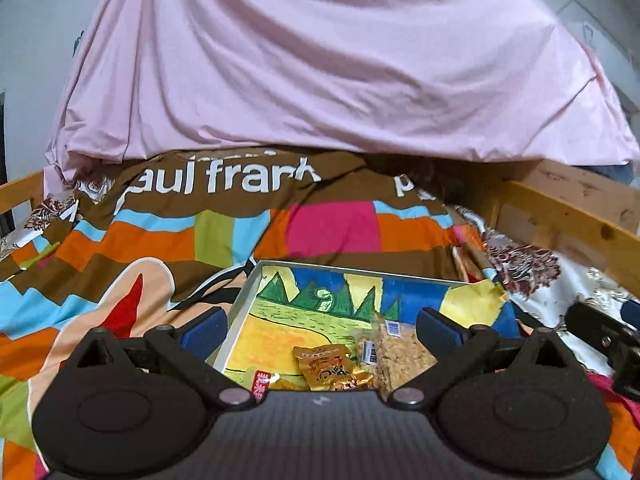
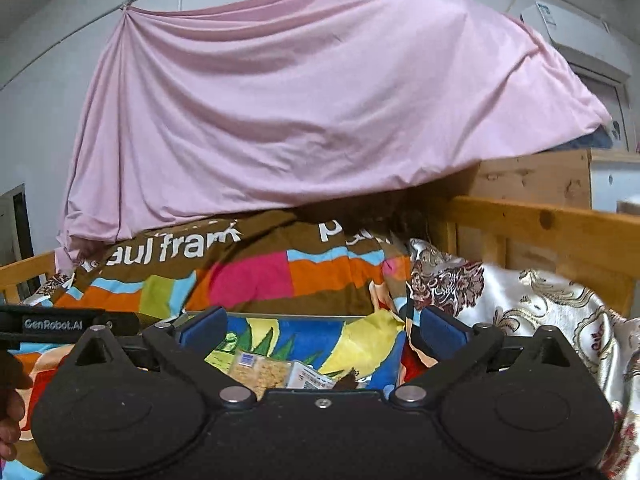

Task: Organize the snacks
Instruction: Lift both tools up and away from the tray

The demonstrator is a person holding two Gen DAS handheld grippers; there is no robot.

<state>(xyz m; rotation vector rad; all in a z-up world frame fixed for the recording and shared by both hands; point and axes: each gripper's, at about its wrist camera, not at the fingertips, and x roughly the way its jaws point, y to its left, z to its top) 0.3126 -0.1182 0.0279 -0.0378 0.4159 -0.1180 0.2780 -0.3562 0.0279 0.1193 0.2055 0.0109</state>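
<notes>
A shallow box [image 1: 242,292] with a painted landscape floor lies on the bed, also seen in the right wrist view as the box [image 2: 360,340]. Inside it are a gold snack packet [image 1: 330,368], a clear bag of pale crunchy snack [image 1: 400,350] and a red-and-white packet [image 1: 262,384] at the near edge. My left gripper [image 1: 320,330] hovers open over the box with nothing between its fingers. My right gripper [image 2: 322,330] is open too, above the clear bag [image 2: 262,372] and a white packet [image 2: 310,376].
A multicoloured quilt [image 1: 160,248] covers the bed, with a pink sheet [image 1: 320,60] draped behind. A wooden bed rail [image 1: 568,216] runs along the right, beside a patterned satin cloth [image 2: 540,308]. The other gripper's body [image 1: 608,336] shows at the right edge; a hand [image 2: 10,408] at the left.
</notes>
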